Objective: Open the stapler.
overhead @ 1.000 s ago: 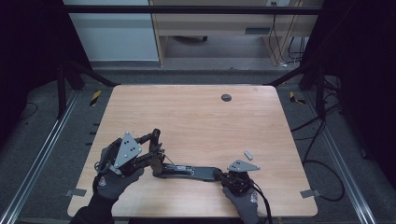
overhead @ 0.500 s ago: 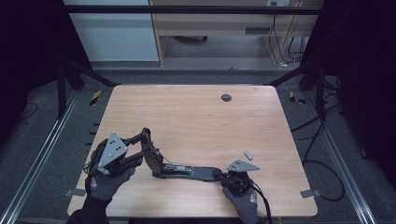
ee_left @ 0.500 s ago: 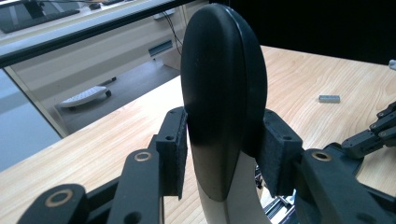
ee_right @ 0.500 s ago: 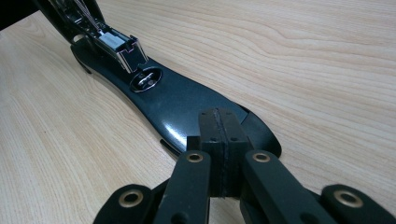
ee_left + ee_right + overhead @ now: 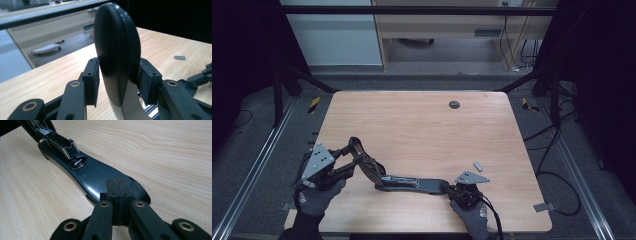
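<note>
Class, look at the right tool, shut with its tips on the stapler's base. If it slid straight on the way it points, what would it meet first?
Probably the round metal anvil on the stapler's base, just ahead of the right tool; close behind it stands the end of the metal staple channel. How far the anvil stands proud is unclear.

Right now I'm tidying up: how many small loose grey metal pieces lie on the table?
1. The small grey piece lies on the table beside the right gripper; others may be hidden.

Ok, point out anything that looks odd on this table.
The stapler is swung wide open: the left gripper holds its lid up while the right gripper presses shut on its base. A small grey piece lies loose nearby.
</note>
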`<state>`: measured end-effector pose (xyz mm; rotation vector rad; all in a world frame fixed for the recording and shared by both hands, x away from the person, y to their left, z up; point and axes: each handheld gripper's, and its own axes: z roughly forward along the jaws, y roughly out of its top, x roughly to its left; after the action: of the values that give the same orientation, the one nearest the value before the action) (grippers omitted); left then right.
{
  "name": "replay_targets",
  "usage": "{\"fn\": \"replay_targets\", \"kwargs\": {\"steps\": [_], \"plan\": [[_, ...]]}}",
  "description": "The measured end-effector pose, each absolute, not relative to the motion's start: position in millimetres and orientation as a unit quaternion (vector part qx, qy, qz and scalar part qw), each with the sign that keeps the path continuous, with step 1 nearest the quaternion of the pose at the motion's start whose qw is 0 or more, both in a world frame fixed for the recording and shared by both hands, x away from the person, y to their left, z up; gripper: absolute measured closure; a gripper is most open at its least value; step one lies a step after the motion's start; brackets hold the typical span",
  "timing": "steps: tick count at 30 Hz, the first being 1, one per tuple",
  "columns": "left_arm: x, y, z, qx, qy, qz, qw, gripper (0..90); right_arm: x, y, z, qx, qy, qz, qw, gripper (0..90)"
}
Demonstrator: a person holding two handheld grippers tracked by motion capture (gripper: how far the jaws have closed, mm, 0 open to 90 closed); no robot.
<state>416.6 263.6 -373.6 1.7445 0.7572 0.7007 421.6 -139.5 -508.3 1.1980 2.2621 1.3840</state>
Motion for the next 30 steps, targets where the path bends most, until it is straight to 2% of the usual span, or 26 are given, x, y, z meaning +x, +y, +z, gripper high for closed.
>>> {"fn": "replay_targets", "kwargs": {"steps": [7,30], "plan": [[413.2,293.0,-387.1,0.71,0.341,0.276,0.551,55.1,421.4,-139.7,-508.1,0.409,0.772,0.473,0.114,90.0],[405.8,316.5,-406.7,0.68,0.363,0.263,0.58,54.7,420.9,-140.0,-507.5,0.409,0.771,0.474,0.113,90.0]]}}
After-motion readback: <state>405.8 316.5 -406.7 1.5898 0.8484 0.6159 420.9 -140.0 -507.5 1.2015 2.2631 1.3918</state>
